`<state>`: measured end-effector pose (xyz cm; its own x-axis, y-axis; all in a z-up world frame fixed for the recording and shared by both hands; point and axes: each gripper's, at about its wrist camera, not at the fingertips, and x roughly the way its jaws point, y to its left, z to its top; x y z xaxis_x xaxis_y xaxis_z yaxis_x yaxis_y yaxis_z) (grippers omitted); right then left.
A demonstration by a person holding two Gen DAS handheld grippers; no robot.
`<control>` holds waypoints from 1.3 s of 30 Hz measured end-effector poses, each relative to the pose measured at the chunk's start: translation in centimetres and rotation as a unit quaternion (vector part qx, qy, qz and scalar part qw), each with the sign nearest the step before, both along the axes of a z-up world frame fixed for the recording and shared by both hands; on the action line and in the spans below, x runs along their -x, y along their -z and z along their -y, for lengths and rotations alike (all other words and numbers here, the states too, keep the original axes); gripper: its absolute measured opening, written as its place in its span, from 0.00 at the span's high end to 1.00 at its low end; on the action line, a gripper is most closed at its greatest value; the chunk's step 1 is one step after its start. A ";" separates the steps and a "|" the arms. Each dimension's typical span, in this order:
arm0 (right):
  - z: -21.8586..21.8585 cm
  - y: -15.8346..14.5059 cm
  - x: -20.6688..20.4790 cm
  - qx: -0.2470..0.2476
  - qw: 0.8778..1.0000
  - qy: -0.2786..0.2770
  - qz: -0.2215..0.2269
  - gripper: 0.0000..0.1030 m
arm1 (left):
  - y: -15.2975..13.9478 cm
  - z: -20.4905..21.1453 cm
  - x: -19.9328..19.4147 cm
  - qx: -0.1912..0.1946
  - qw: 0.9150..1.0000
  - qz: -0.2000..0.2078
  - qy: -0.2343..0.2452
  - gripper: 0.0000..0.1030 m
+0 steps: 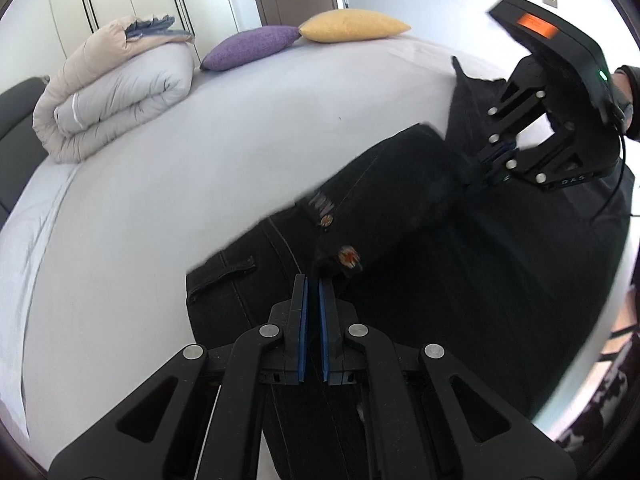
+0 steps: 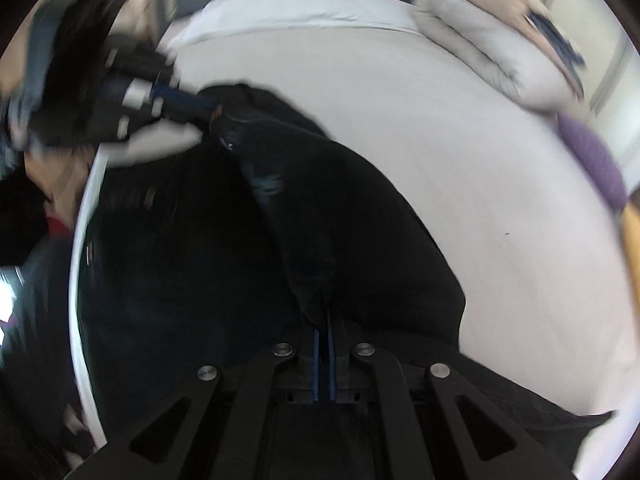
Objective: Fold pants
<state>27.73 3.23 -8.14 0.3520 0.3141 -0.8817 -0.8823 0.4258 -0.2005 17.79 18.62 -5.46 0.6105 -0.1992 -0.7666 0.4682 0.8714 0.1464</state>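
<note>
White bedding (image 1: pixel 140 208) is spread beneath black pants (image 1: pixel 400 216). Their fabric is pinched by the left gripper (image 1: pixel 313 280) and by the right gripper (image 2: pixel 323 320).

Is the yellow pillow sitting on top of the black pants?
No, the yellow pillow lies at the far end of the bed beside the purple pillow, well away from the black pants.

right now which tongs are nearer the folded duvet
Left. The left tongs grip the pants at the end toward the duvet; the right tongs hold the far end.
</note>
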 end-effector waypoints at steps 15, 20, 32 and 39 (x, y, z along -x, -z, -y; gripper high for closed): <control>-2.9 6.1 18.2 0.176 0.958 -0.133 0.181 0.97 | 4.6 1.2 14.6 -0.052 0.996 -0.052 0.057 0.96; -2.7 6.8 20.3 0.186 0.954 -0.126 0.199 0.97 | 4.9 1.3 16.9 -0.054 0.995 -0.056 0.065 0.96; -2.4 8.8 23.8 0.206 0.946 -0.120 0.220 0.95 | 5.2 1.2 15.6 -0.056 0.995 -0.068 0.057 0.91; -2.8 9.8 24.1 0.211 0.942 -0.093 0.243 0.93 | 3.0 0.0 16.4 -0.068 0.992 -0.092 0.045 0.87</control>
